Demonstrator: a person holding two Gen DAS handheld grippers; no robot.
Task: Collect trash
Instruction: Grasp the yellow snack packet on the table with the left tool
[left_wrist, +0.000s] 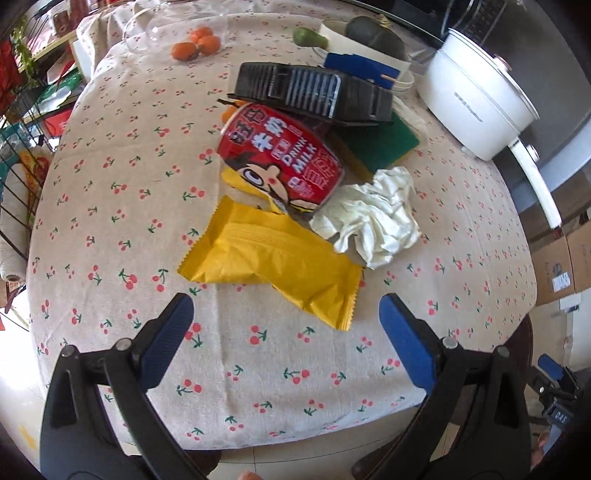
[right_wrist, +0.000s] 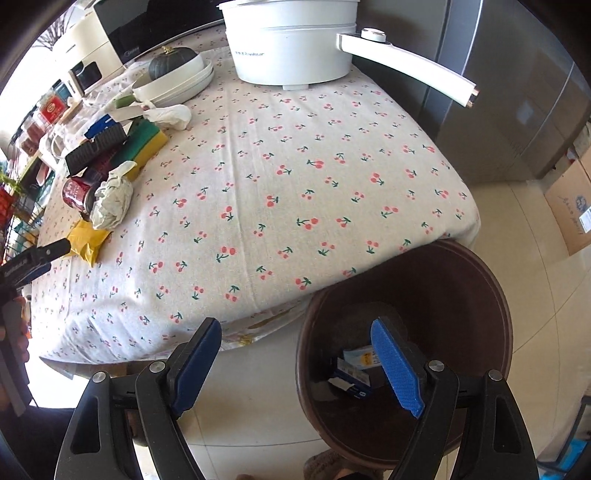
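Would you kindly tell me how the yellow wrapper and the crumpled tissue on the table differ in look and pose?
The yellow wrapper is bright yellow with zigzag-cut ends; the crumpled tissue is white with no clean edge. The wrapper lies fairly flat and stretched out, while the tissue is wadded into a raised lump. The wrapper lies nearer the left claw than the tissue does. Both rest on the cherry-print tablecloth beside the red milk can, untouched by either claw.

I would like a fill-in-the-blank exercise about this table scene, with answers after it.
1. The wrapper nearest the left gripper is ____ in colour.
2. The crumpled tissue lies beside a ____ can.
3. The brown bin stands on the ____, below the right gripper.
4. Both grippers hold ____.

Answers: yellow; red; floor; nothing
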